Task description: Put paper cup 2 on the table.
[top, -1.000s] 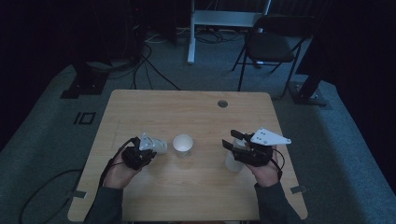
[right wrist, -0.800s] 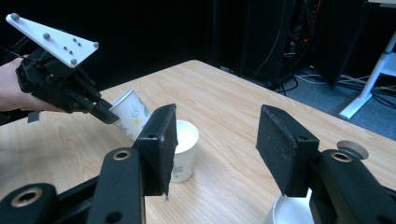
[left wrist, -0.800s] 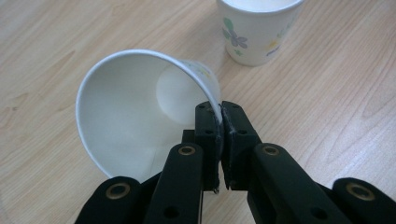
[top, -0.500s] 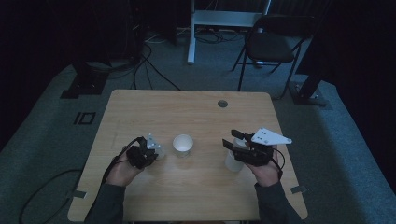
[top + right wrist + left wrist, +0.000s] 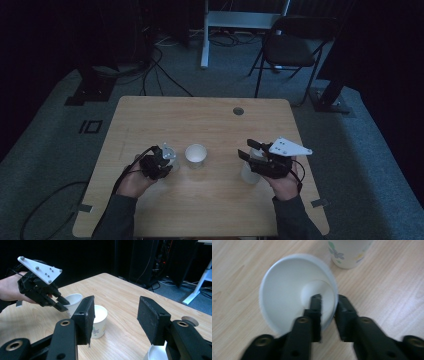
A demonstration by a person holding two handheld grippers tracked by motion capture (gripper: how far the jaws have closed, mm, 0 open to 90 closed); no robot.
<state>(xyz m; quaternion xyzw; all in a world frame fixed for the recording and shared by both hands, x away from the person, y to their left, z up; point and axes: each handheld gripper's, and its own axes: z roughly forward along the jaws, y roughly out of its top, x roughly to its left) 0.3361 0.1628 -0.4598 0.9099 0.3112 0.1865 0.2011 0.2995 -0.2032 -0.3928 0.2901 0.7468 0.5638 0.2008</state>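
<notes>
Both forearms come onto the table from its near edge. The left gripper sits left of the table's middle, jaws pinched nearly together and angled down toward the tabletop. The right gripper hovers right of the middle, jaws spread wide, roughly level.

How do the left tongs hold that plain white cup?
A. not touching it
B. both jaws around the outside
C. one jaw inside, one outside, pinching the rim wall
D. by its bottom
C: in the left gripper view the left tongs straddle the white cup, one jaw inside and one outside its wall.
</notes>
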